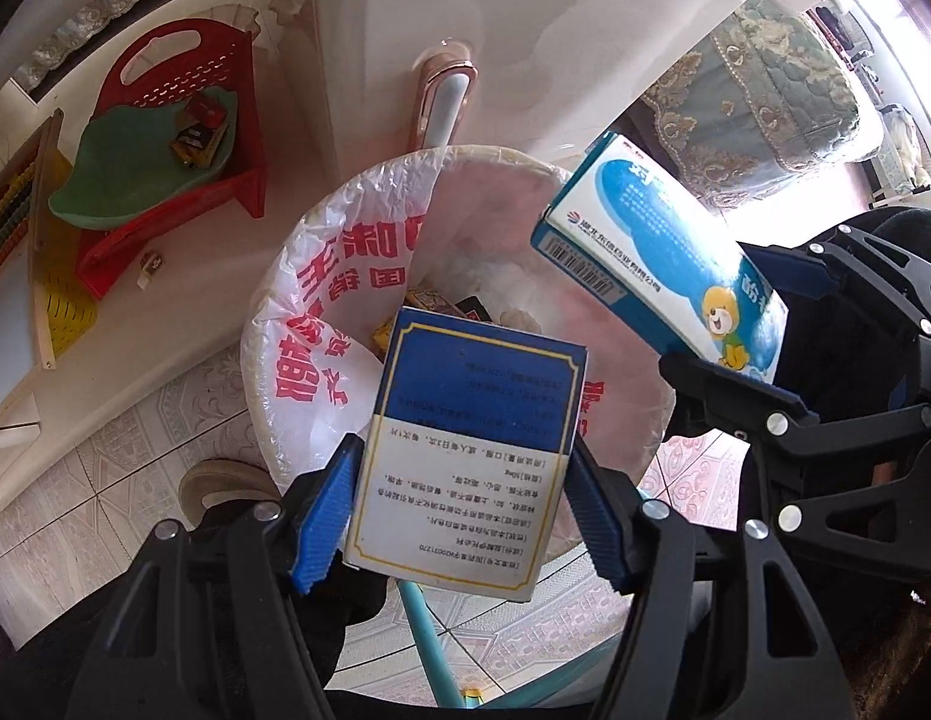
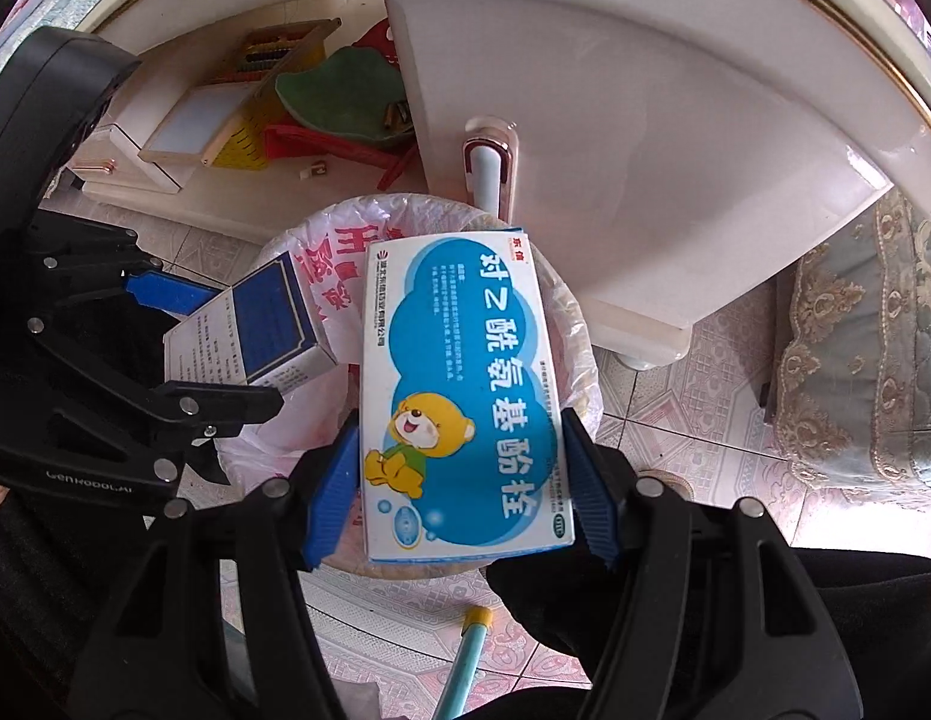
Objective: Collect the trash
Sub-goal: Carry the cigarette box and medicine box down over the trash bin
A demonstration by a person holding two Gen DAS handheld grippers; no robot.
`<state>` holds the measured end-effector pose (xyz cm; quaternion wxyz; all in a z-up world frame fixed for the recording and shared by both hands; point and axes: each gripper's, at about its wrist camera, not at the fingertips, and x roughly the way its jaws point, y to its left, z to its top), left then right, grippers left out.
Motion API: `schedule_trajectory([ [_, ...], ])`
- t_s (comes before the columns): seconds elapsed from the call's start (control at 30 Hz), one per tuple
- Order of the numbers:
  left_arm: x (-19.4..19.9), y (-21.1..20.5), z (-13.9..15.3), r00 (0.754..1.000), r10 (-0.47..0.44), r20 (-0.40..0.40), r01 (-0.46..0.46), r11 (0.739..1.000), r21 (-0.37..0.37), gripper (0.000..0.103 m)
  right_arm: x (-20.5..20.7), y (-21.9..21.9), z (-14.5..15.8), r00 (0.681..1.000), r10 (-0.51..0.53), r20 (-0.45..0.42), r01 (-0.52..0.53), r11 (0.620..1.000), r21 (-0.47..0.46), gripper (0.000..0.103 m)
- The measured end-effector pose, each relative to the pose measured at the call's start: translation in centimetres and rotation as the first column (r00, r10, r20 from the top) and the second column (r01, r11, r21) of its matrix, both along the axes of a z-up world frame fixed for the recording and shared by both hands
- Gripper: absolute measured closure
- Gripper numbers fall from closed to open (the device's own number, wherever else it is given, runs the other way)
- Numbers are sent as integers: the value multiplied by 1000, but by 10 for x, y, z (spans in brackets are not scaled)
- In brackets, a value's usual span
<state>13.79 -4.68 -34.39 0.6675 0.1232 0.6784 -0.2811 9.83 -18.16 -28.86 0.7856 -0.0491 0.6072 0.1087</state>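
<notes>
A dark-blue-and-white medicine box (image 1: 465, 450) sits clamped between the blue pads of my left gripper (image 1: 459, 516), which is shut on it and points down over the trash bin (image 1: 273, 372). The bin is lined with a white bag printed in red, and several scraps lie at its bottom. My right gripper (image 2: 459, 480) is shut on a light-blue box with a cartoon bear (image 2: 465, 396), also above the bin (image 2: 579, 348). Each wrist view shows the other gripper and its box: the bear box (image 1: 663, 258) at the right, the dark-blue box (image 2: 261, 324) at the left.
A white cabinet with a metal handle (image 1: 441, 102) stands right behind the bin. A red basket holding a green dish (image 1: 147, 168) and a yellow abacus frame (image 1: 57, 300) rest on a low shelf. A padded seat (image 2: 873, 360) is on the right, and a teal pole (image 1: 429, 648) crosses the tiled floor below.
</notes>
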Motion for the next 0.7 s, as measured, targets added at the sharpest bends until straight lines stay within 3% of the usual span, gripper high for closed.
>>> schedule_trajectory([
  [0.7, 20, -4, -36, 994, 59, -88, -56, 998, 30, 38, -1, 0, -7, 995, 6, -95, -8, 1000, -17, 41],
])
